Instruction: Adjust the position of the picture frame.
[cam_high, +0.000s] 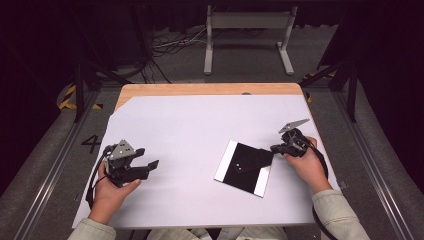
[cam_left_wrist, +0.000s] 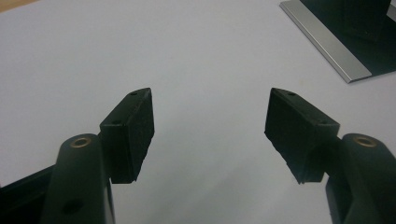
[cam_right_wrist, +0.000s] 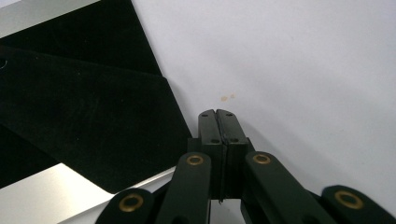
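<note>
The white table cover (cam_high: 190, 130) stretches bare between my hands, wide room around. The black board (cam_high: 245, 167) with silver edge strips lies flat right of centre. My right gripper (cam_high: 274, 148) sits at its right corner, jaws pressed together, gripping nothing. My left gripper (cam_high: 152, 163) rests well apart, jaws spread.

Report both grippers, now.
Left gripper: open, empty.
Right gripper: shut, holding nothing, beside the black flap.

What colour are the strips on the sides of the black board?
Shiny silver strips, clearest in the left gripper view.
</note>
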